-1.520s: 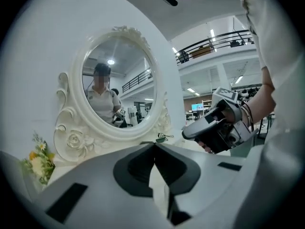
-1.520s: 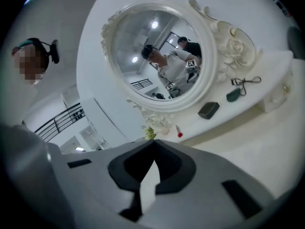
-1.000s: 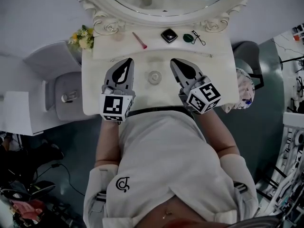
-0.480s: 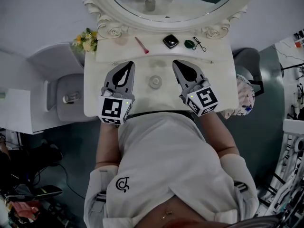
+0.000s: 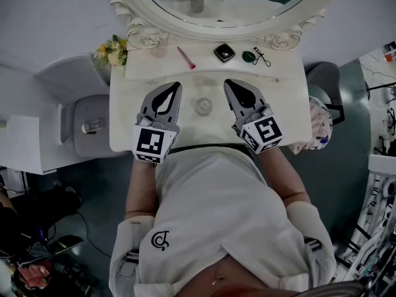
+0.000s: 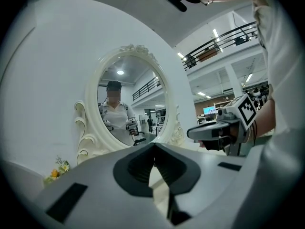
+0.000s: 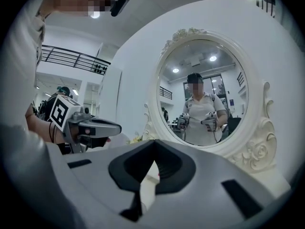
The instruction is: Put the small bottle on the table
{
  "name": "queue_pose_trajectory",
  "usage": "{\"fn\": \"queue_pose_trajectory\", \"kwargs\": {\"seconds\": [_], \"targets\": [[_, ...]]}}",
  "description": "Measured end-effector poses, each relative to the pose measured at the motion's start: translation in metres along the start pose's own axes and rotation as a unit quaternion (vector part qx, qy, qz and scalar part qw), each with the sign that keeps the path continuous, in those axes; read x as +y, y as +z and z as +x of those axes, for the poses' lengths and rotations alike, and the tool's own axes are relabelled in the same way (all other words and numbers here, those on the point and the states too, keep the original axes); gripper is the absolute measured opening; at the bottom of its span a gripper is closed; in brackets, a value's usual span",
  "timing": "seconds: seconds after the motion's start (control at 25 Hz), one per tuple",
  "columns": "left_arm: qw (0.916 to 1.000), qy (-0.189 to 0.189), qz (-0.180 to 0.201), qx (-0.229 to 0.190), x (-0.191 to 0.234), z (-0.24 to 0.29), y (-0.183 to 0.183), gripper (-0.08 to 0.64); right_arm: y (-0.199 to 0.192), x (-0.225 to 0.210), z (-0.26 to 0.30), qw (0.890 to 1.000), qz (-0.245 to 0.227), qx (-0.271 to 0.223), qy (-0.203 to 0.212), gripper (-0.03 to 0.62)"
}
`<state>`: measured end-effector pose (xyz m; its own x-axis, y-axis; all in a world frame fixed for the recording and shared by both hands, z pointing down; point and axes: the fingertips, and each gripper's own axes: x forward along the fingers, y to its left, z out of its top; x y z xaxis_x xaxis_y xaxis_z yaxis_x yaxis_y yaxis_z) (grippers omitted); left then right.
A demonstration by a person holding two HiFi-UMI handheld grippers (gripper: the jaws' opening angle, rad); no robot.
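The small bottle (image 5: 203, 106) stands upright on the white vanity table (image 5: 288, 113), seen from above as a pale round cap. It lies between my two grippers and touches neither. My left gripper (image 5: 176, 85) hovers just left of it, jaws shut and empty. On the bottle's right my right gripper (image 5: 228, 82) is also shut with nothing in it. In the left gripper view the closed tips (image 6: 153, 144) point at the oval mirror (image 6: 126, 104), with the right gripper (image 6: 224, 128) alongside. The right gripper view shows its own closed tips (image 7: 155, 141) and the left gripper (image 7: 88, 125); the bottle is hidden in both.
Along the back shelf under the mirror lie a pink brush (image 5: 185, 57), a black compact (image 5: 224, 52), a green item (image 5: 248, 56) and an eyelash curler (image 5: 262, 57). Flowers (image 5: 111, 49) sit at the table's left corner. A grey stool (image 5: 90, 125) stands left of the table.
The left gripper has edged a little to the right, nearer the bottle. The right gripper and the bottle have hardly moved. Both stay shut.
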<state>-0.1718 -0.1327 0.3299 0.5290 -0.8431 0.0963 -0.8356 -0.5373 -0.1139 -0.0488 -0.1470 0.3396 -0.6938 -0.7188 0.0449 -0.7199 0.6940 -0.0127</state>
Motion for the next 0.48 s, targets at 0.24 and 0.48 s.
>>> {"fn": "queue_pose_trajectory", "kwargs": {"seconds": [0.24,0.48], "targets": [[0.9999,-0.009,-0.006,0.006,-0.0068,0.0026,-0.008,0.014,-0.0034,0.0007,-0.0005,1.0,-0.006,0.003,-0.004,0.005],[0.9999,-0.008,-0.007,0.007,-0.0018,0.0041,-0.0082,0.014,-0.0067,0.0047,0.0073,1.0,0.007,0.002,-0.01,0.005]]}}
